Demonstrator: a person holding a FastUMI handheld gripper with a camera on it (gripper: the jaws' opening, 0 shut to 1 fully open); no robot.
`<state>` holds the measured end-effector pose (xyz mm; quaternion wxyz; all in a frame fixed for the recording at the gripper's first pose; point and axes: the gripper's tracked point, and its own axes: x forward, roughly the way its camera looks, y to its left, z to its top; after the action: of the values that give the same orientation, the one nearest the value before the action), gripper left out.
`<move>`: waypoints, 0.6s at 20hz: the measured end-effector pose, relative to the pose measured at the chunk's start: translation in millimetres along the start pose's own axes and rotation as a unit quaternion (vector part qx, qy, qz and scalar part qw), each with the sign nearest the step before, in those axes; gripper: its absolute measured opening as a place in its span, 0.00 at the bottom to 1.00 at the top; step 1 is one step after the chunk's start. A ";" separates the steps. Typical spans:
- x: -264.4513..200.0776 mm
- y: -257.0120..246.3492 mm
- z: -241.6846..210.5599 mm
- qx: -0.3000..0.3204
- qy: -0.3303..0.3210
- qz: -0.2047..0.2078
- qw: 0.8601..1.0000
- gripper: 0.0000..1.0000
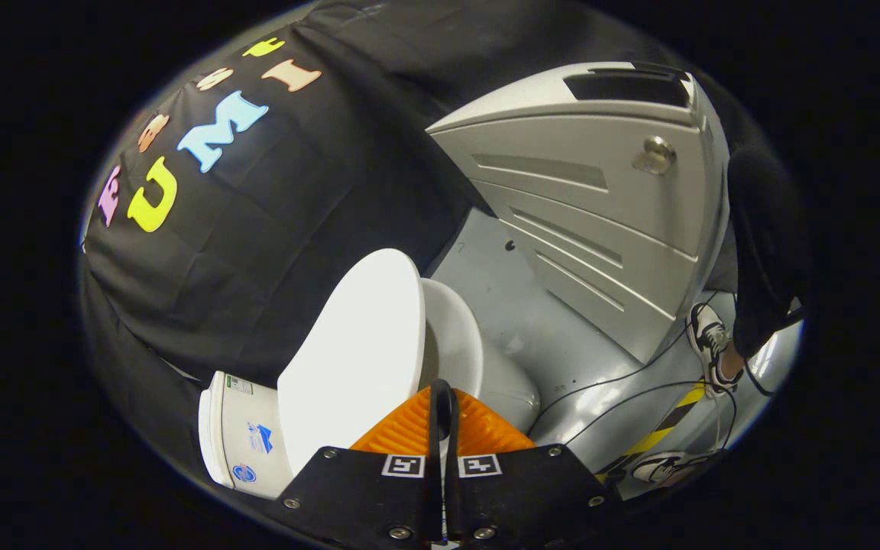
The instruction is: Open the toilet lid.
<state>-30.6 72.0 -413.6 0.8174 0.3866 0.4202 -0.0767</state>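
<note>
Gripper view looks down over the gripper (444, 397), whose two orange ribbed fingers (402, 431) meet tip to tip with only a thin dark seam between them; the jaws are closed and nothing sits between the pads. Each finger's black mount carries a small square black-and-white marker.

Just ahead of the fingertips, touching or nearly touching them, stands the glossy white oval toilet lid (356, 355). It is raised, standing up from the bowl and leaning toward the white ceramic cistern (245, 439), which carries a few small stickers on its side and stands against the black cloth wall. Beside the lid, on the side away from the cistern, the white toilet seat (455, 340) shows as a curved rim, also lifted from the bowl. Whether the fingertips press on the lid's edge or merely sit beside it I cannot tell. The inside of the bowl is hidden behind the fingers.

Beyond the toilet lies a grey shiny floor (532, 321) with thin dark cables running across it and a strip of yellow-and-black tape (661, 428). A grey panelled cabinet (600, 198) with a round metal knob (655, 155) stands further off. Near the cabinet's corner a person's leg in dark trousers ends in a black-and-white sneaker (707, 340); a second sneaker rests by the tape.
</note>
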 end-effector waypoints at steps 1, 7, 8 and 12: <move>-6.4 7.1 3.5 -0.010 -0.007 0.004 1.000 0.01; -40.6 53.8 23.4 -0.079 -0.058 0.004 0.995 0.02; -46.9 62.3 26.2 -0.085 -0.066 0.004 0.994 0.01; -71.1 101.2 33.2 -0.127 -0.092 0.011 0.988 0.01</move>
<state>-9.4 104.4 -291.6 0.8960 0.2753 0.3451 -0.0485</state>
